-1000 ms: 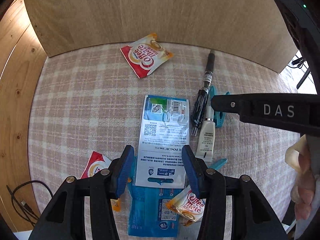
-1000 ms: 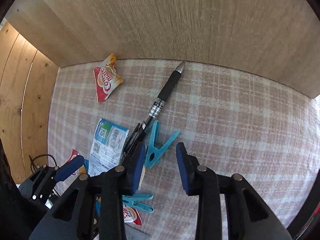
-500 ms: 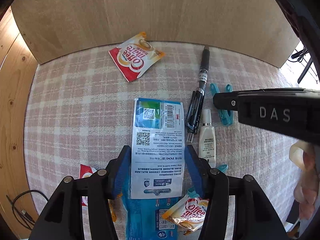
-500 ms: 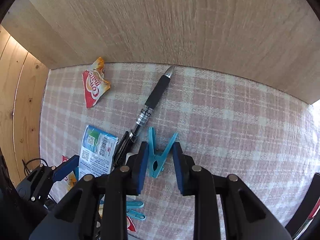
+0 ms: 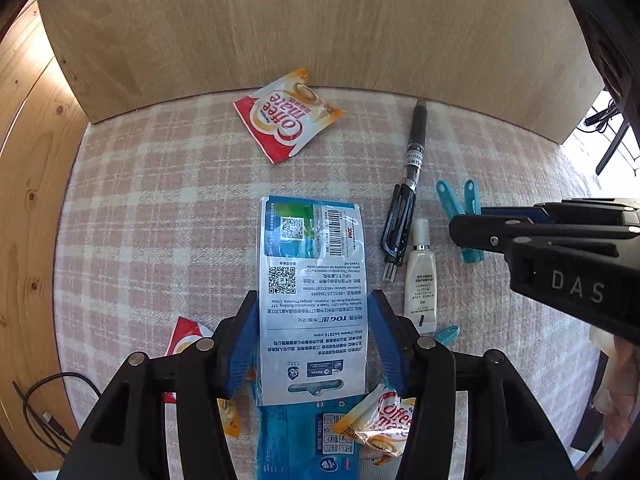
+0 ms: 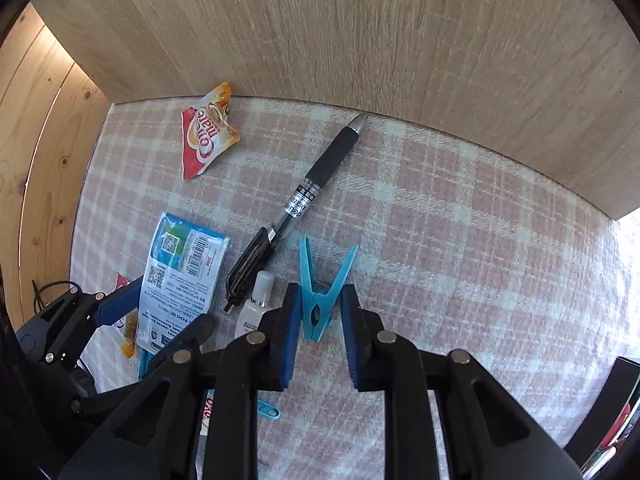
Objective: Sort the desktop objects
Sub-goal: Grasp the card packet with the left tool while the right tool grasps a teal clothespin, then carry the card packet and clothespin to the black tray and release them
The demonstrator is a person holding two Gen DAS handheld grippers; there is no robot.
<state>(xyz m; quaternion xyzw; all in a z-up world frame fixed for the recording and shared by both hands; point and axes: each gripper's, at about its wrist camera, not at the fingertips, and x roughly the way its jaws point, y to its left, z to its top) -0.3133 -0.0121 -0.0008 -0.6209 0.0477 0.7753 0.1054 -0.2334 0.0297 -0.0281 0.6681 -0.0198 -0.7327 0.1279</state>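
1. Both tools are at the grasp stage of the sort: the left gripper [image 5: 312,340] straddles the near end of the white-and-blue packet [image 5: 312,280], and the right gripper [image 6: 318,328] straddles the hinge of the teal clothespin [image 6: 320,296]
2. The left pads [image 5: 242,344] sit close along the packet's two long edges; I cannot tell whether they press it yet. The packet lies flat on the plaid cloth [image 5: 160,220], its near end overlapping a blue pack [image 5: 304,432]
3. The right tongs stand narrow, the pads [image 6: 290,332] just beside the clothespin with a slim gap showing on its right side; it looks not yet pinched
4. Next move, as I judge it: close each pair fully, then lift straight up. The thin packet may slide or buckle unless an edge is caught
5. Crowding: the black pen [image 6: 296,212] and the small white tube [image 6: 256,304] lie just left of the clothespin; a coffee creamer sachet [image 5: 380,420] touches the blue pack beside the left gripper
6. Open room: the cloth right of the clothespin is bare; the wooden back panel [image 6: 360,40] closes the far side, near the pen tip and a second sachet [image 6: 206,136]
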